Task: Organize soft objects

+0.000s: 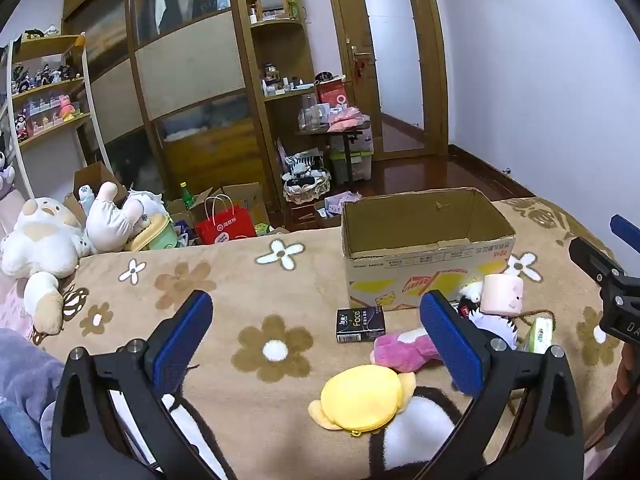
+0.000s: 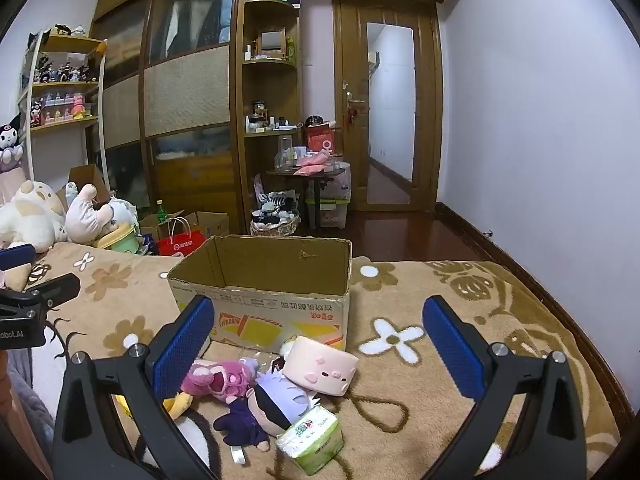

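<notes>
Where two grippers gape: one cardboard box [image 2: 280, 276], four plush toys.

Red paper bag [image 1: 226, 227], green bottle [image 1: 186, 196]

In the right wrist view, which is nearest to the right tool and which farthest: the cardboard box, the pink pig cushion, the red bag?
1. Pink pig cushion: nearest, lying on the blanket between the fingers of the right tool.
2. Cardboard box: just behind the cushion, centre-left.
3. Red bag: farthest, beyond the bed edge, behind the box's left side.
</notes>
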A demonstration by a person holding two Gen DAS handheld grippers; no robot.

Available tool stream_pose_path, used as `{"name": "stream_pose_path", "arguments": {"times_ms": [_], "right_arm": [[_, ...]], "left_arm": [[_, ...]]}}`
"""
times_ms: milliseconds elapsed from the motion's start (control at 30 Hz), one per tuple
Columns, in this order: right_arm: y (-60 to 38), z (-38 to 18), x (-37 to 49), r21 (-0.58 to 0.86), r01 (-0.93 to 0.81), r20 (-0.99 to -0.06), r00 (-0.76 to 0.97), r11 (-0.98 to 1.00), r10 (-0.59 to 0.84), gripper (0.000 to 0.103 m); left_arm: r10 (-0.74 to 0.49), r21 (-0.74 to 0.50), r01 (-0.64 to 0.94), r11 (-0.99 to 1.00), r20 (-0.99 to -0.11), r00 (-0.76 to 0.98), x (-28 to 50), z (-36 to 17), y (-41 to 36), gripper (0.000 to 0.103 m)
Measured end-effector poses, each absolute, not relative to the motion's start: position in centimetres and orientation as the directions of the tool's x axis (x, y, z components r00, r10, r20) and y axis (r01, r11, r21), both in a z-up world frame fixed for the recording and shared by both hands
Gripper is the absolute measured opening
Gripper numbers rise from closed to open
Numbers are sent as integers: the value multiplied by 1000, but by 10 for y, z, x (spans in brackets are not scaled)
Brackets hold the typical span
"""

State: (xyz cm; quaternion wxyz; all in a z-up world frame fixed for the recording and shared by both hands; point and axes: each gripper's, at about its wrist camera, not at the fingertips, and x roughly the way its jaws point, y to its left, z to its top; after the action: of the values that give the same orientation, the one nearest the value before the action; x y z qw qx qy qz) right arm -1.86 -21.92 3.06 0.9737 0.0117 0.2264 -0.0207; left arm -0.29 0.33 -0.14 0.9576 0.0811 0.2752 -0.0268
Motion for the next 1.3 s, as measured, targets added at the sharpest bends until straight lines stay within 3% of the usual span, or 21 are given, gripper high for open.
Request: {"name": "stream_pose_path", "arguments": {"times_ms": [1300], "right_arm": [[-219, 35, -18, 19, 42, -440, 898, 999, -29, 103]], "left_arm": [[-3, 147, 96, 984, -534, 846, -2, -2, 0, 102]]}}
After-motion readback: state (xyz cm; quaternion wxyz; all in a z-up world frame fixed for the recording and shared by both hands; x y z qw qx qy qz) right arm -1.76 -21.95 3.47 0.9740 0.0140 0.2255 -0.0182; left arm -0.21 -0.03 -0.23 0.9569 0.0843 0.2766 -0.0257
